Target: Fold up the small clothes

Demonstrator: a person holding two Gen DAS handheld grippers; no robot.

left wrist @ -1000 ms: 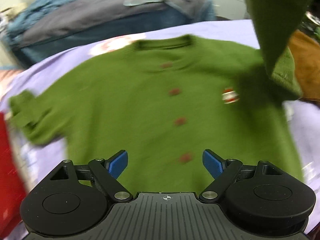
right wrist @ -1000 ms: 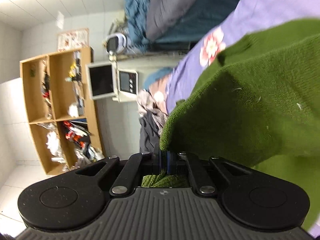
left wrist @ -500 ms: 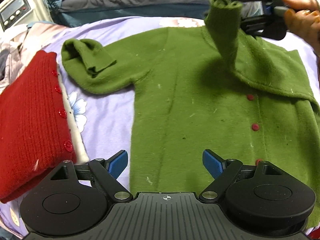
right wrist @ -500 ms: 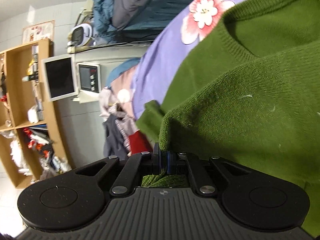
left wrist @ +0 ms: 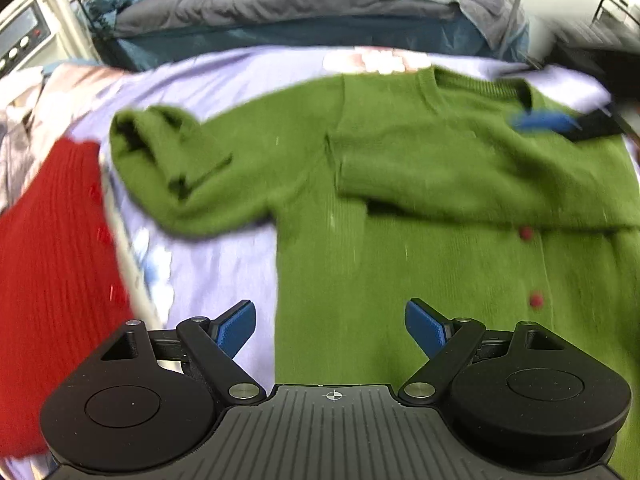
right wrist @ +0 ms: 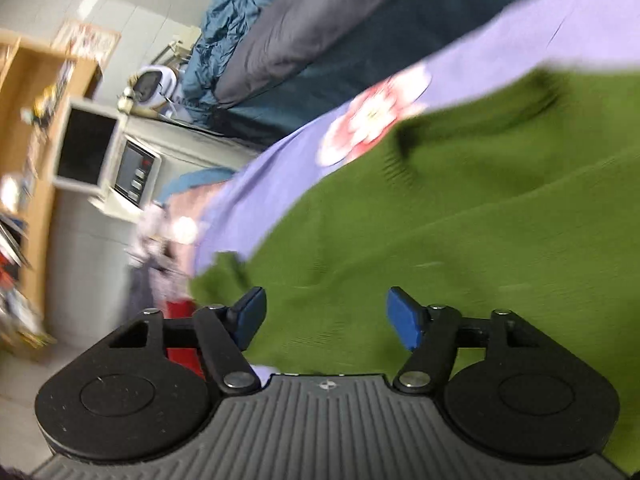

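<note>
A green cardigan (left wrist: 420, 248) lies spread front-up on a lilac floral bedsheet (left wrist: 224, 264); its neckline points away from the left wrist camera, and one sleeve (left wrist: 472, 176) is folded across the chest, lying flat over the upper front; the other sleeve (left wrist: 172, 168) sticks out to the side, its cuff bunched and turned back on itself; two red buttons (left wrist: 535, 300) show along the front below the folded sleeve; the left gripper (left wrist: 330, 324) hangs over the cardigan's lower hem with its blue-padded fingers spread wide and nothing between them; the right gripper (right wrist: 325, 318) is likewise wide apart and empty, held over the green knit, and in the left view its blue pad (left wrist: 540, 121) shows blurred near the cardigan's far shoulder; whether it touches the fabric cannot be told; a folded red knit garment (left wrist: 52, 280) rests on the sheet just beside the outstretched sleeve; behind the sheet lies a heap of grey and teal bedding (left wrist: 280, 8); the right view also takes in a wooden shelf unit (right wrist: 24, 152) and a small beige monitor (right wrist: 88, 148) standing at the side of the room; both views are smeared by motion.
</note>
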